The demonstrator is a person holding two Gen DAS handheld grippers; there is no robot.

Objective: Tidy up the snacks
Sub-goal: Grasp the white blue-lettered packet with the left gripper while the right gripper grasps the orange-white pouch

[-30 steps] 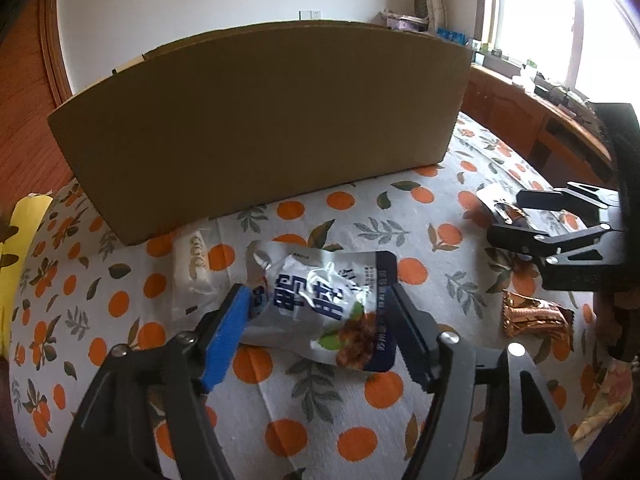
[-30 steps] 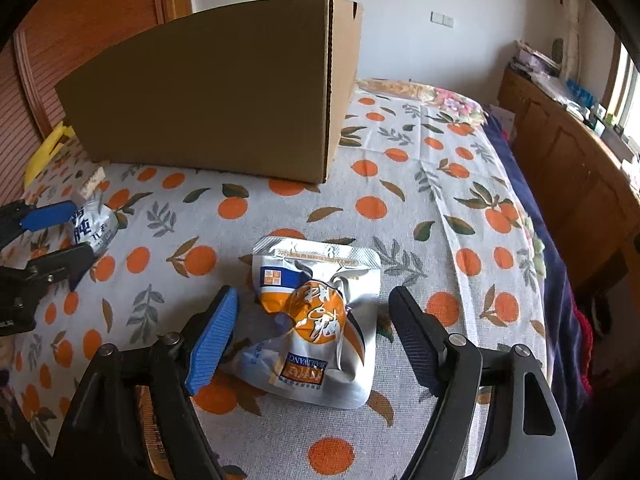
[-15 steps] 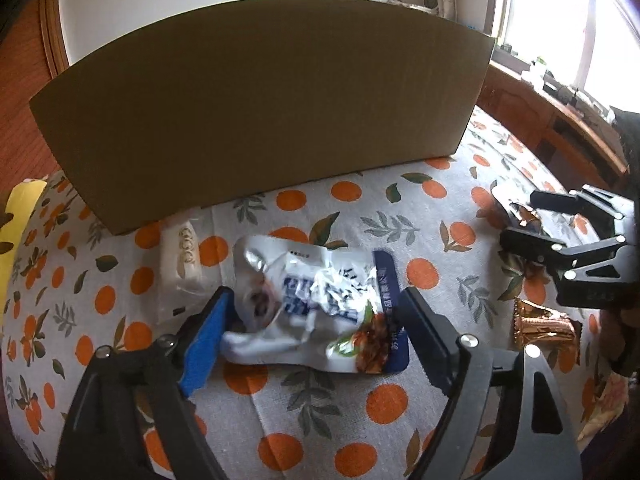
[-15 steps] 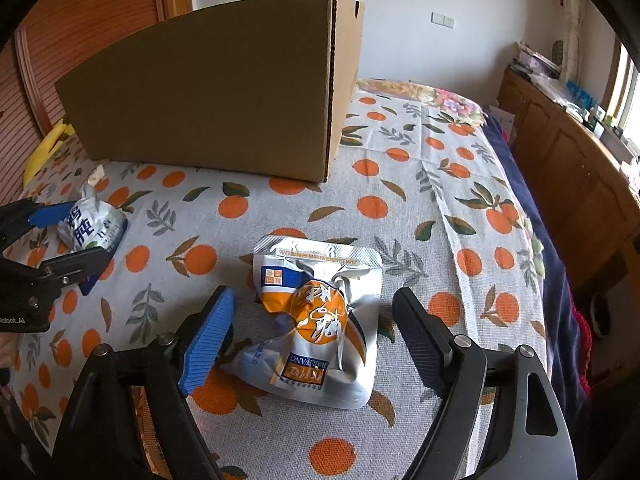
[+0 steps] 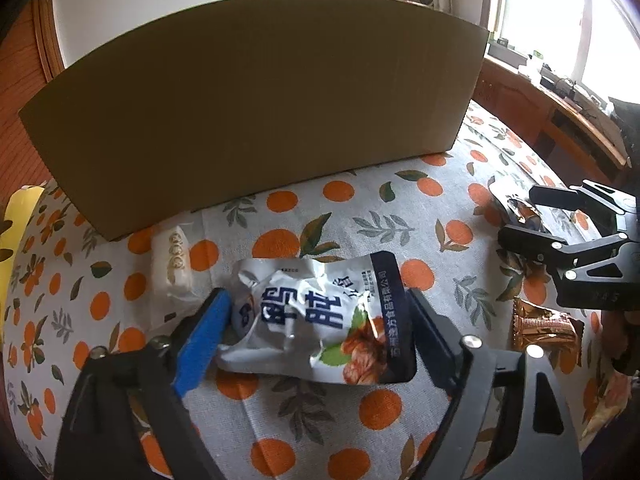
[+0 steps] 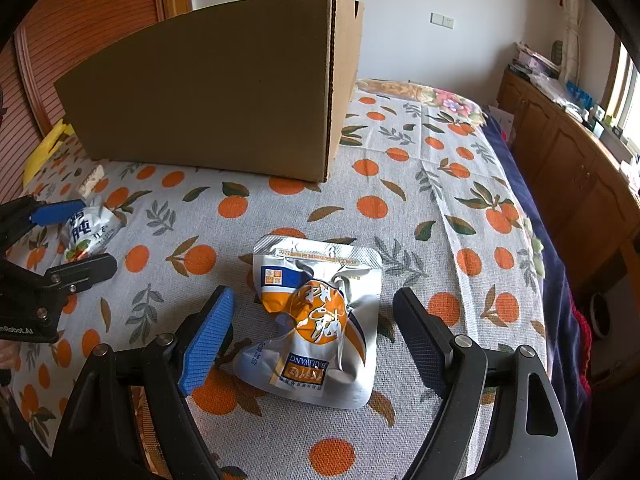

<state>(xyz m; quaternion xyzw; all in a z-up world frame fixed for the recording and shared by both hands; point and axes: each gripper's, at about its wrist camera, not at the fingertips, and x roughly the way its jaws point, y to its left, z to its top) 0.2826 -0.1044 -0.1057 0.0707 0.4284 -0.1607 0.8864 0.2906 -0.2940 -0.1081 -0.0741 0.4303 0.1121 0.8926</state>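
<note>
A crumpled white and blue snack pouch (image 5: 320,320) lies on the orange-print cloth (image 5: 400,224) between the fingers of my left gripper (image 5: 316,300). Its edges brush both fingers, and the jaws stand wide without squeezing it. In the right wrist view that left gripper (image 6: 96,234) is at the far left with the same pouch (image 6: 88,236). My right gripper (image 6: 314,296) is open and straddles a silver and orange pouch (image 6: 316,320), with a gap on each side. A tall cardboard box (image 5: 256,112) stands just behind; its inside is hidden.
A small white wrapped snack (image 5: 174,264) lies by the box's foot, and a copper-coloured wrapped snack (image 5: 544,328) sits near the right gripper (image 5: 518,214). A yellow object (image 5: 16,232) is at the far left. The cloth's edge drops off at the right beside wooden cabinets (image 6: 568,168).
My left gripper's jaws have widened and it has come a little closer to the box. The white and blue pouch between them has buckled. My right gripper's jaws have widened slightly.
</note>
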